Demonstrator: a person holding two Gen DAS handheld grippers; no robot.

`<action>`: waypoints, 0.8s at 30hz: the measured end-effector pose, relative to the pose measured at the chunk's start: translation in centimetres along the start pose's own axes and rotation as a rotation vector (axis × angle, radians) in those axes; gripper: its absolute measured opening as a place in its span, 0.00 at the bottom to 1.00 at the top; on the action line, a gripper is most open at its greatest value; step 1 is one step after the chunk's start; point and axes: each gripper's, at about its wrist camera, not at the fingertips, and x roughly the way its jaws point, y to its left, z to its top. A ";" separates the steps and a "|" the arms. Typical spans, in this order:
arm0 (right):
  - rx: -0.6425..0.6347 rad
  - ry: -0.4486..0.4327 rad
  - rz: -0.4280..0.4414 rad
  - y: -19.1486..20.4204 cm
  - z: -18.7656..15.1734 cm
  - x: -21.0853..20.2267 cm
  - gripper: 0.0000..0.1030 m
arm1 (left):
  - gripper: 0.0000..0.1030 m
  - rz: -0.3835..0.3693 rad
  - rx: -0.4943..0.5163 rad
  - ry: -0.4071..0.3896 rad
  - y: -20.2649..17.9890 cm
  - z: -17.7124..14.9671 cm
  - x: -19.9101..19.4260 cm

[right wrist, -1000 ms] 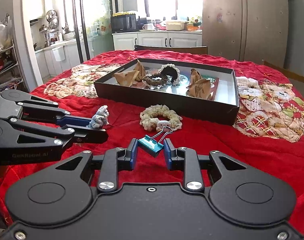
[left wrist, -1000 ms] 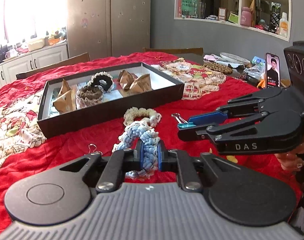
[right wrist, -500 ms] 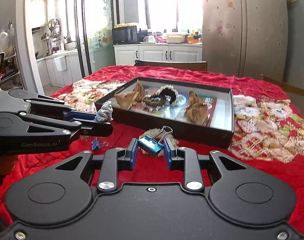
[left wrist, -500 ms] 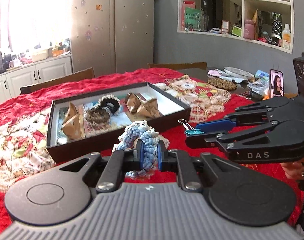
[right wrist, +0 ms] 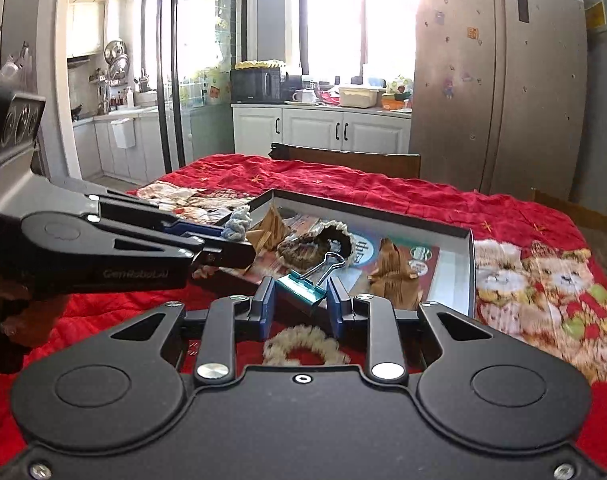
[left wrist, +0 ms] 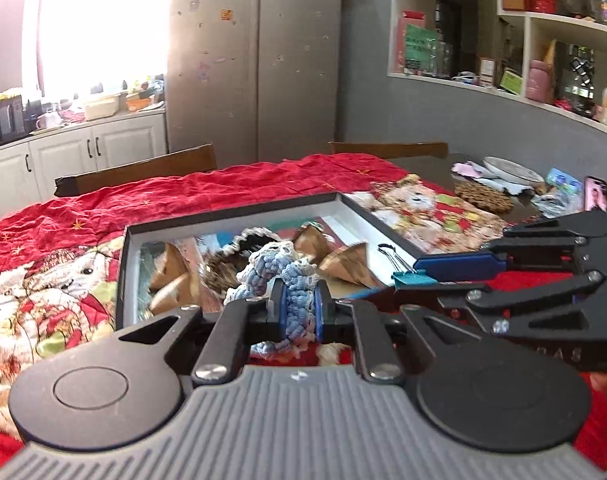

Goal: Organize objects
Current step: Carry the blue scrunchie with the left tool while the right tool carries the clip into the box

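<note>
My left gripper (left wrist: 298, 300) is shut on a blue and white crocheted scrunchie (left wrist: 281, 276) and holds it in the air at the near wall of the black tray (left wrist: 121, 280). It also shows in the right wrist view (right wrist: 237, 224). My right gripper (right wrist: 300, 304) is shut on a teal binder clip (right wrist: 301, 286), also lifted, just short of the tray (right wrist: 469, 272). The clip shows in the left wrist view (left wrist: 413, 278). The tray holds brown folded paper pieces (right wrist: 391, 276) and dark scrunchies (right wrist: 303, 250). A cream scrunchie (right wrist: 303, 346) lies on the red cloth below my right gripper.
The table is covered by a red cloth (left wrist: 223, 188) with bear-print patches (right wrist: 543, 280). Wooden chairs (left wrist: 135, 168) stand at the far side. At the right are a phone (left wrist: 595, 196), a plate (left wrist: 511, 168) and a woven mat (left wrist: 481, 196).
Both grippers have risen and moved forward toward the tray, each carrying its object. The cream scrunchie now lies under the right gripper.
</note>
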 end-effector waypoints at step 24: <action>0.022 0.068 -0.054 -2.5 1.0 10.3 0.26 | 0.15 0.081 -0.036 0.049 3.5 1.3 7.4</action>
